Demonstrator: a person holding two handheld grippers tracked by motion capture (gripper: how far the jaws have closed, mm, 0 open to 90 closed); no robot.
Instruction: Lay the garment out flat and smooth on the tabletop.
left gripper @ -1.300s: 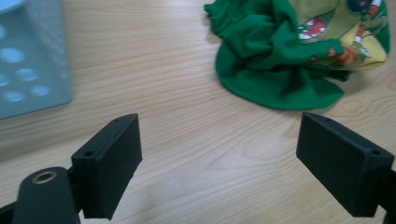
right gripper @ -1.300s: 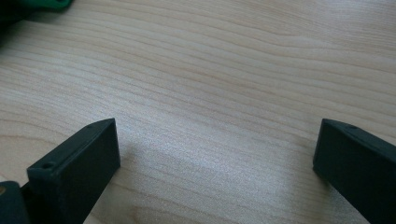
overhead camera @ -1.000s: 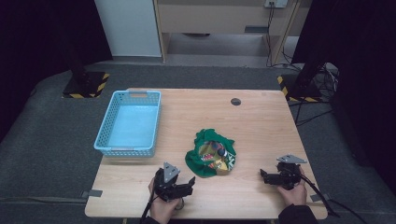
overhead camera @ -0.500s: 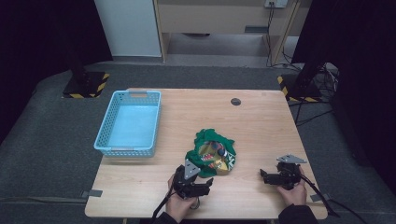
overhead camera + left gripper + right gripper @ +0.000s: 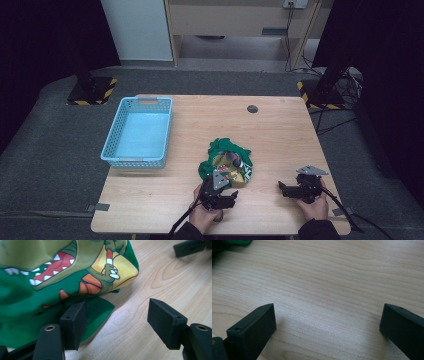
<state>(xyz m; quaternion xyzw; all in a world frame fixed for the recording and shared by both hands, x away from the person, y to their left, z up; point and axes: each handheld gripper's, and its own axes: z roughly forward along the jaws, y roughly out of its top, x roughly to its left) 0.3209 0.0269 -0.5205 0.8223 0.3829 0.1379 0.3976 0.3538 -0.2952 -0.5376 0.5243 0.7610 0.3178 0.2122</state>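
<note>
Green dinosaur-print garment [image 5: 37,290] bears no readable writing.

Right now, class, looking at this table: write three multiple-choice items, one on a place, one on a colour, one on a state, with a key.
1. Where does the basket stand?
A. on the table's left part
B. at the right edge
C. on the cloth

2. What is the main colour of the cloth?
A. red
B. green
C. white

3. How do the left gripper's jaws stand?
A. clamped on the basket
B. shut on nothing
C. apart at the cloth's edge

Key:
1 A, the high view shows the basket left of the cloth on the table.
2 B, green surrounds the dinosaur print.
3 C, the jaws have just been closing but stand apart, with one on the cloth's edge and bare wood between them.
</note>
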